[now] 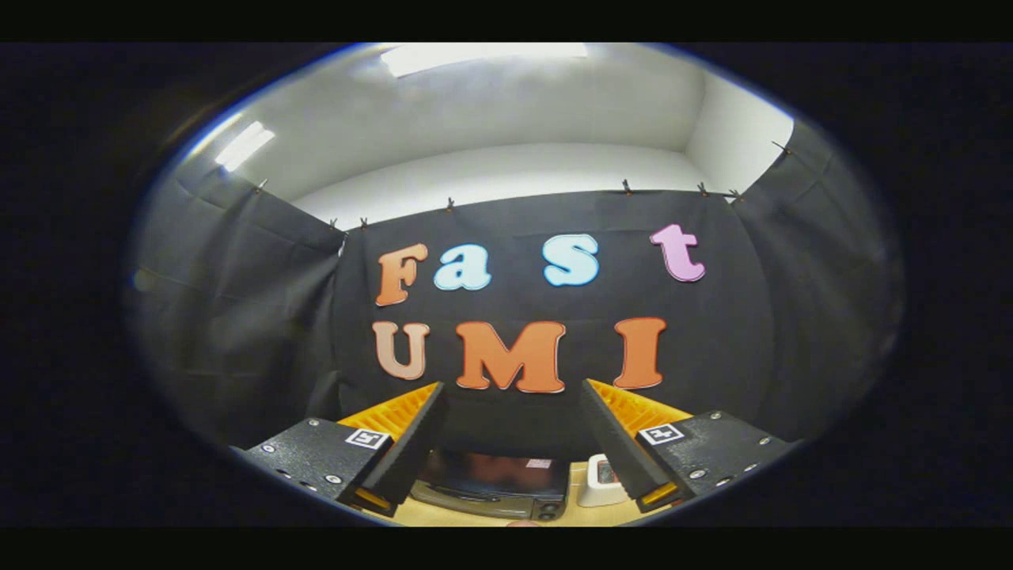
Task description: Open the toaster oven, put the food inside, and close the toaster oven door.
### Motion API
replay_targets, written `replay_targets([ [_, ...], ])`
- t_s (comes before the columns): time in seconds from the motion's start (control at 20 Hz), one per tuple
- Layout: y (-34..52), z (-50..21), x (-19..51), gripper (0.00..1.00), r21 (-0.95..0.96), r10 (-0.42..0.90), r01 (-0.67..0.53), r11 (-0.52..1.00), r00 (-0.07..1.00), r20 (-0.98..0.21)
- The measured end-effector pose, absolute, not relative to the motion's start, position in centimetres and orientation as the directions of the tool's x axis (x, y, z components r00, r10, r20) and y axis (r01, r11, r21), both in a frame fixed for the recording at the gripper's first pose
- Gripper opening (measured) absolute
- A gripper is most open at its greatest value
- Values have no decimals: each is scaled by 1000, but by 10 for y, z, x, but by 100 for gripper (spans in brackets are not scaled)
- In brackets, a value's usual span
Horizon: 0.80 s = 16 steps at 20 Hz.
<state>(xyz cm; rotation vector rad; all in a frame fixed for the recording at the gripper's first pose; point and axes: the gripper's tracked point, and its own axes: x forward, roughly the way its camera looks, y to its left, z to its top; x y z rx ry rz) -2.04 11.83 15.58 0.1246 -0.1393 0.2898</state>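
The gripper (510,431) holds its fingers wide apart with nothing between them. Low down past the fingers, the toaster oven (495,487) sits on a light wooden table (578,514). A small white thing (603,480) stands just beside it. Black cloth walls (261,317) hang under a white ceiling (491,103) with bright lights (483,55).

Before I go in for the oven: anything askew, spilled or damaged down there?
Nothing stands out. The toaster oven sits square on the table, a small white object beside it. The gripper is open, fingers wide apart above them.
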Motion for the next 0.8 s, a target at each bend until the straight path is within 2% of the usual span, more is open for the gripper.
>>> replay_targets([
  [0.4,86,172,-22,99,60,204,-219,974,961,187],
  [0.8,84,173,-21,99,69,212,-227,971,960,181],
])
